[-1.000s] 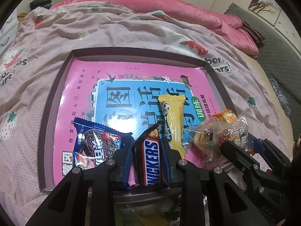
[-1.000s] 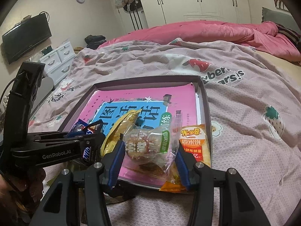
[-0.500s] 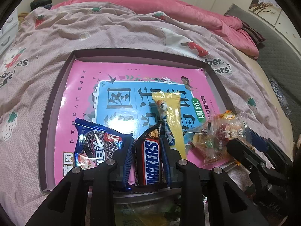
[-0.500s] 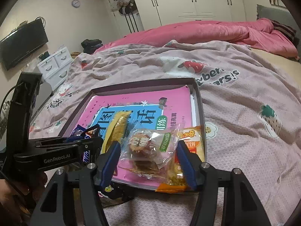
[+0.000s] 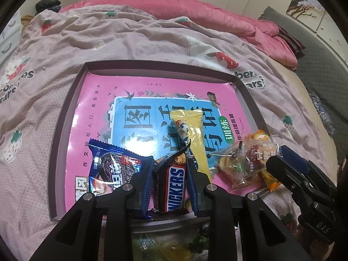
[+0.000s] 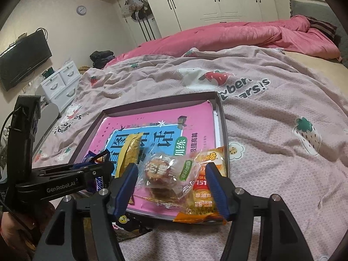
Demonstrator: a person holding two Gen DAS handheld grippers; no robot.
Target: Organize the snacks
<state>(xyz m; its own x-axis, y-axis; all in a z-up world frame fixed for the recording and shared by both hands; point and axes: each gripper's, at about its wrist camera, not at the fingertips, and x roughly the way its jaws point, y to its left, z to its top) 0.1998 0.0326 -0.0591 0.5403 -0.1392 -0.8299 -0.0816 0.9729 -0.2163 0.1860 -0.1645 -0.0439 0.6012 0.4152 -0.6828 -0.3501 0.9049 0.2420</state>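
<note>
My left gripper is shut on a Snickers bar at the near edge of a shallow purple box. Inside the box lies a pink and blue book. An Oreo pack and a yellow bar rest on the book beside it. My right gripper is opening. A clear bag of pastries lies between its fingers on the book, and the pads stand off it. An orange cracker packet sits under the bag at the box's right corner.
The box sits on a pale strawberry-print bedspread with a pink duvet behind. A dark wrapper pokes out under the box's near edge. White drawers and a TV stand left. A person's hand holds the left gripper.
The right gripper's jaws have spread wider and the clear pastry bag has settled onto the book. The left gripper and the Snickers bar have stayed put.
</note>
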